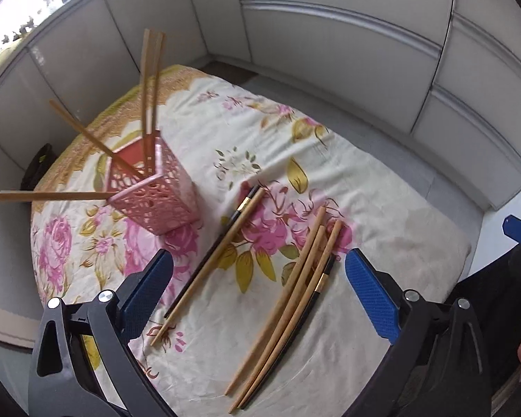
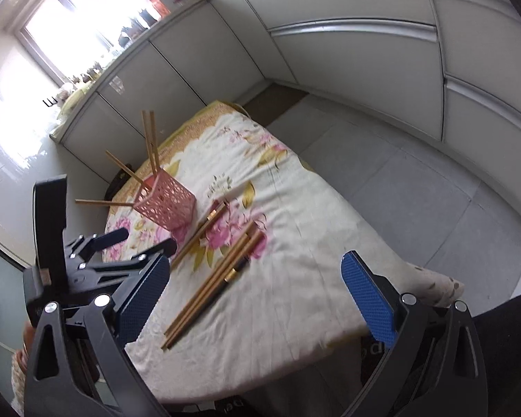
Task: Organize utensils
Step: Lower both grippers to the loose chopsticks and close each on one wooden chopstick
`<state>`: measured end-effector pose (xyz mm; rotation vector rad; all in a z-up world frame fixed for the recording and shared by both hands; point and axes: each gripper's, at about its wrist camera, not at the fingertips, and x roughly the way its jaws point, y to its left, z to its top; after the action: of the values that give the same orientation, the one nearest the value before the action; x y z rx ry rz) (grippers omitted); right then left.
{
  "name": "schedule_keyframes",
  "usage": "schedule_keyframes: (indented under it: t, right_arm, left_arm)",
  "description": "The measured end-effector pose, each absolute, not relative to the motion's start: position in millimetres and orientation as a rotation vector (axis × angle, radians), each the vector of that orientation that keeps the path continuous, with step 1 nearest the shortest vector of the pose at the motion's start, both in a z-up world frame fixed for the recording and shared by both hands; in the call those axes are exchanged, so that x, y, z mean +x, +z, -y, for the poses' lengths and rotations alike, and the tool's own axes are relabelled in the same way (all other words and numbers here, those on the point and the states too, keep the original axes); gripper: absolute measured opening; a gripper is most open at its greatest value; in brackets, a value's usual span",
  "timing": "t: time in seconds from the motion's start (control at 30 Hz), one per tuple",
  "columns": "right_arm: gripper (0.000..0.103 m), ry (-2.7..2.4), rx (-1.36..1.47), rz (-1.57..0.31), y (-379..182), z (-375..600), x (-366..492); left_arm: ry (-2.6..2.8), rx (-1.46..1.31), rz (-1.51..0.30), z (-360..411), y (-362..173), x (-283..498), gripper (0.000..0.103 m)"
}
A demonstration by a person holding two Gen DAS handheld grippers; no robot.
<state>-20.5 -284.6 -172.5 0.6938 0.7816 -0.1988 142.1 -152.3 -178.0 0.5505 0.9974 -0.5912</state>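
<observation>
A pink perforated holder (image 1: 156, 191) stands on the floral cloth and holds several wooden chopsticks (image 1: 149, 83) that lean out of it. It also shows in the right wrist view (image 2: 165, 205). A pair of chopsticks, one wooden and one black (image 1: 215, 253), lies right of the holder. A bundle of several chopsticks (image 1: 295, 292) lies nearer, also in the right wrist view (image 2: 208, 285). My left gripper (image 1: 258, 288) is open and empty above the loose chopsticks. My right gripper (image 2: 257, 292) is open and empty, over the table's near edge. The left gripper's body (image 2: 87, 257) shows at left in the right wrist view.
The table is covered by a floral cloth (image 1: 382, 208) with a yellow patterned border (image 1: 128, 104). White cabinets (image 1: 295, 34) wrap around behind the table. A bright window (image 2: 87, 17) is at the far left. Grey floor tiles (image 2: 416, 191) lie to the right.
</observation>
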Motion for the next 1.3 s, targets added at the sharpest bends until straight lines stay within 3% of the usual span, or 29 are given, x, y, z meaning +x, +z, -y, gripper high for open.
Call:
schedule_keyframes:
  t: [0.07, 0.13, 0.3, 0.53, 0.63, 0.67, 0.87, 1.03, 1.13, 1.2, 1.3]
  right_arm:
    - [0.096, -0.190, 0.693, -0.817, -183, 283, -22]
    - [0.096, -0.179, 0.696, -0.847, -190, 281, -22]
    - [0.096, -0.161, 0.706, -0.885, -200, 283, -19]
    - [0.096, -0.169, 0.746, -0.919, -212, 296, -15]
    - [0.096, -0.178, 0.748, -0.930, -216, 298, -12]
    - [0.096, -0.179, 0.753, -0.936, -217, 298, -11]
    - [0.096, -0.201, 0.748, -0.979, -223, 298, 7]
    - [0.094, -0.220, 0.722, -1.031, -227, 297, 47]
    - [0.075, -0.215, 0.782, -1.128, -243, 297, 80]
    - [0.053, -0.215, 0.811, -1.215, -258, 293, 102]
    - [0.034, -0.246, 0.814, -1.312, -274, 284, 125]
  left_arm:
    - [-0.633, 0.577, -1.094, 170, -193, 152, 0.066]
    - [-0.669, 0.562, -1.226, 186, -210, 166, 0.052]
    - [-0.727, 0.625, -1.381, 225, -240, 180, 0.047]
    - [-0.705, 0.653, -1.415, 243, -268, 192, 0.035]
    - [-0.712, 0.659, -1.423, 245, -275, 192, 0.015]
    - [-0.717, 0.662, -1.418, 244, -276, 192, 0.012]
    - [-0.709, 0.592, -1.363, 226, -266, 195, 0.009]
    - [-0.716, 0.466, -1.271, 179, -227, 196, 0.009]
    - [-0.715, 0.386, -1.188, 139, -196, 191, 0.009]
    - [-0.715, 0.327, -1.135, 115, -177, 185, 0.009]
    - [-0.703, 0.279, -1.067, 92, -161, 175, 0.008]
